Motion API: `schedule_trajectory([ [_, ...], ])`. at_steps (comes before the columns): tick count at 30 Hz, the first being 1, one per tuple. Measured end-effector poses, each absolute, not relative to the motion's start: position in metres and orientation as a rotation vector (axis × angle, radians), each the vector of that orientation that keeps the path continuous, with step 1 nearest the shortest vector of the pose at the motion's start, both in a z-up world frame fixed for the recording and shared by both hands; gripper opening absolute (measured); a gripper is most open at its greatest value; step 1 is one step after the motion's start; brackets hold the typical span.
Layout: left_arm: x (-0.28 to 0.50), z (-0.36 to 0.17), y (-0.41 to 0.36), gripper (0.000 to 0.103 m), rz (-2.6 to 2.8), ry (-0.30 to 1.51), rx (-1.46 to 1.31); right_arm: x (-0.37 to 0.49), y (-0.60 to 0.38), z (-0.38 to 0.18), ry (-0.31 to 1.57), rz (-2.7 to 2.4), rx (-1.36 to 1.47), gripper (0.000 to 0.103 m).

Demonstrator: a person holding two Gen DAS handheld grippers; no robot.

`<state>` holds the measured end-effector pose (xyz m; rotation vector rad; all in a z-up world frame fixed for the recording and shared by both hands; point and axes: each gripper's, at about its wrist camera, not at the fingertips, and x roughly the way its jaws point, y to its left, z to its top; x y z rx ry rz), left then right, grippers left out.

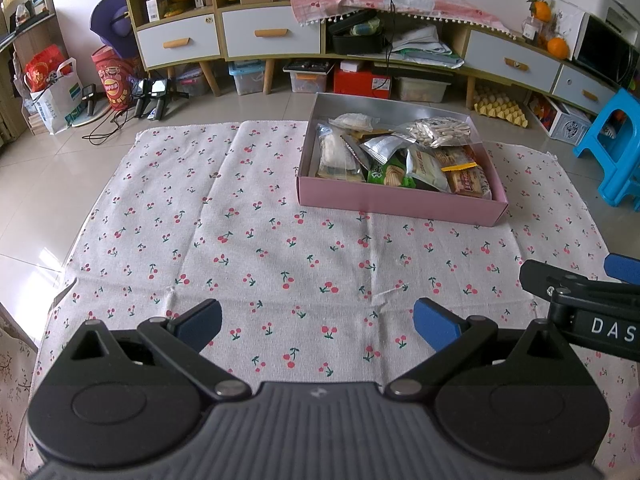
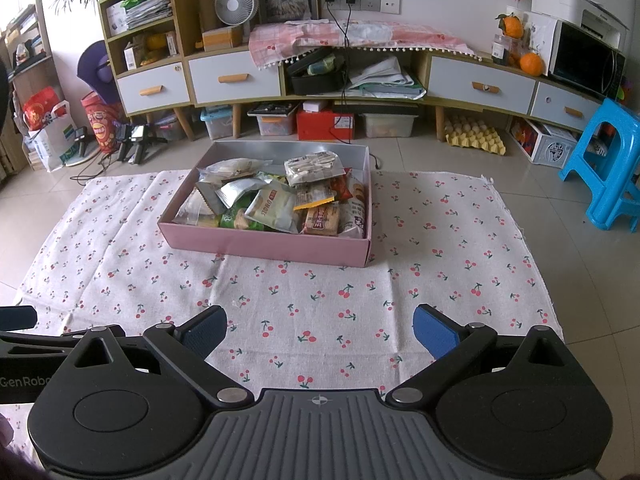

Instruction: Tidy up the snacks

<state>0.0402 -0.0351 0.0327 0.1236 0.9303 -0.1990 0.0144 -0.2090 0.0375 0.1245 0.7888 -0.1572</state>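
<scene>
Snacks [image 2: 280, 196] fill the pink box [image 2: 264, 246] at frame centre; both grippers, left gripper [image 1: 318, 326] and right gripper [image 2: 320, 332], hang spread and empty at the bottom, so the task looks done or unbegun.

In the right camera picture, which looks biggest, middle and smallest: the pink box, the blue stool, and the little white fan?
1. Pink box, by far the largest.
2. Blue stool.
3. White fan, smallest, though it sits farthest from the camera, which shrinks it.
</scene>
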Motion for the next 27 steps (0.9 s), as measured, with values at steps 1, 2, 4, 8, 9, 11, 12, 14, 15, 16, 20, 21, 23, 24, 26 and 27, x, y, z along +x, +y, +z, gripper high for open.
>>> schedule_trajectory([
  [1, 0.0401, 0.0326, -0.0351, 0.102, -0.199, 0.930, 0.124, 0.0142, -0.2092, 0.0376, 0.789, -0.157, 0.125, 0.101],
  [2, 0.0401, 0.0326, -0.0352, 0.102, -0.199, 0.931, 0.124, 0.0142, -0.2094, 0.0378, 0.789, -0.157, 0.125, 0.101],
  [4, 0.0401, 0.0326, -0.0351, 0.102, -0.198, 0.931, 0.124, 0.0143, -0.2091, 0.0376, 0.789, -0.157, 0.125, 0.101],
  [8, 0.0402, 0.0327, -0.0350, 0.102, -0.199, 0.931, 0.123, 0.0144, -0.2089, 0.0375, 0.789, -0.157, 0.124, 0.101],
  [9, 0.0404, 0.0328, -0.0349, 0.102, -0.199, 0.931, 0.123, 0.0144, -0.2089, 0.0375, 0.789, -0.157, 0.124, 0.101],
  [11, 0.0406, 0.0329, -0.0348, 0.102, -0.199, 0.931, 0.124, 0.0142, -0.2093, 0.0378, 0.789, -0.157, 0.125, 0.101],
  [12, 0.0405, 0.0328, -0.0348, 0.102, -0.199, 0.931, 0.124, 0.0144, -0.2089, 0.0375, 0.789, -0.157, 0.124, 0.101],
  [14, 0.0406, 0.0329, -0.0347, 0.102, -0.199, 0.931, 0.123, 0.0144, -0.2089, 0.0376, 0.789, -0.157, 0.124, 0.101],
  [15, 0.0405, 0.0329, -0.0347, 0.102, -0.199, 0.931, 0.124, 0.0144, -0.2090, 0.0376, 0.789, -0.157, 0.124, 0.101],
  [16, 0.0403, 0.0329, -0.0347, 0.102, -0.199, 0.931, 0.124, 0.0143, -0.2092, 0.0377, 0.790, -0.157, 0.125, 0.101],
  [20, 0.0402, 0.0329, -0.0347, 0.102, -0.199, 0.931, 0.124, 0.0141, -0.2094, 0.0379, 0.789, -0.158, 0.124, 0.101],
  [21, 0.0402, 0.0329, -0.0348, 0.102, -0.200, 0.931, 0.125, 0.0144, -0.2090, 0.0377, 0.790, -0.157, 0.124, 0.101],
  [23, 0.0403, 0.0327, -0.0346, 0.102, -0.200, 0.932, 0.124, 0.0142, -0.2093, 0.0378, 0.791, -0.158, 0.123, 0.101],
  [24, 0.0401, 0.0326, -0.0347, 0.101, -0.200, 0.933, 0.123, 0.0145, -0.2090, 0.0377, 0.790, -0.158, 0.123, 0.101],
  [26, 0.0394, 0.0290, -0.0350, 0.101, -0.205, 0.937, 0.123, 0.0134, -0.2092, 0.0366, 0.794, -0.157, 0.121, 0.101],
  [27, 0.0392, 0.0270, -0.0353, 0.102, -0.204, 0.940, 0.122, 0.0125, -0.2092, 0.0344, 0.796, -0.157, 0.120, 0.101],
])
